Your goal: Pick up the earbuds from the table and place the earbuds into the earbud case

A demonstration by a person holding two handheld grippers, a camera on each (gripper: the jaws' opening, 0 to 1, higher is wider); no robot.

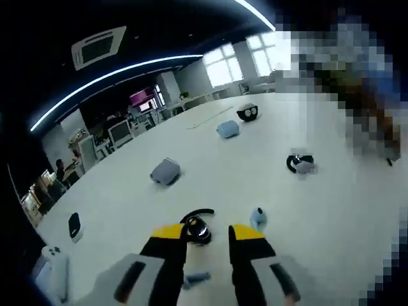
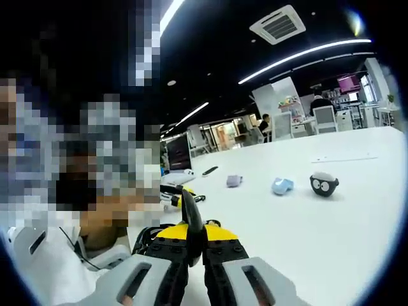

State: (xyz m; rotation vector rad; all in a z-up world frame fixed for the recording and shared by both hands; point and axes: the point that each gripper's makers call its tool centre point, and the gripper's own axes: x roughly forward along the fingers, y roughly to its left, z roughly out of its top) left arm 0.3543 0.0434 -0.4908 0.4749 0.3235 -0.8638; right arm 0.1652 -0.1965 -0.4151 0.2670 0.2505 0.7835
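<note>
- Surveying the left gripper view from left to right: a small black flat device [image 1: 74,224] near the left edge of the white table [image 1: 331,223]; a grey rounded pouch [image 1: 166,171] further in; a pale blue rounded case [image 1: 227,129]; a black round case with white eye-like marks [image 1: 247,113] beyond it; a black-and-grey hook-shaped earpiece set [image 1: 301,164] to the right.
- Left gripper [image 1: 207,234]: yellow-tipped black jaws spread apart, holding nothing; a black ear-hook earbud [image 1: 196,226] lies on the table just between and ahead of the tips, and a light blue small earbud [image 1: 257,218] sits just beside the right jaw.
- Right gripper [image 2: 194,237]: jaws pressed together, pinching a black curved ear-hook earbud piece [image 2: 190,220] that rises from the tips.
- Right gripper view, further along: a lilac pouch [image 2: 234,181], a pale blue case, a black round case.
- Step judged: pick-up stage; one earbud gripped, another awaiting the left jaws.
- Next move calls for closing the left jaws squarely on the black earbud, then finding which case is the open one; that cannot be told here.
</note>
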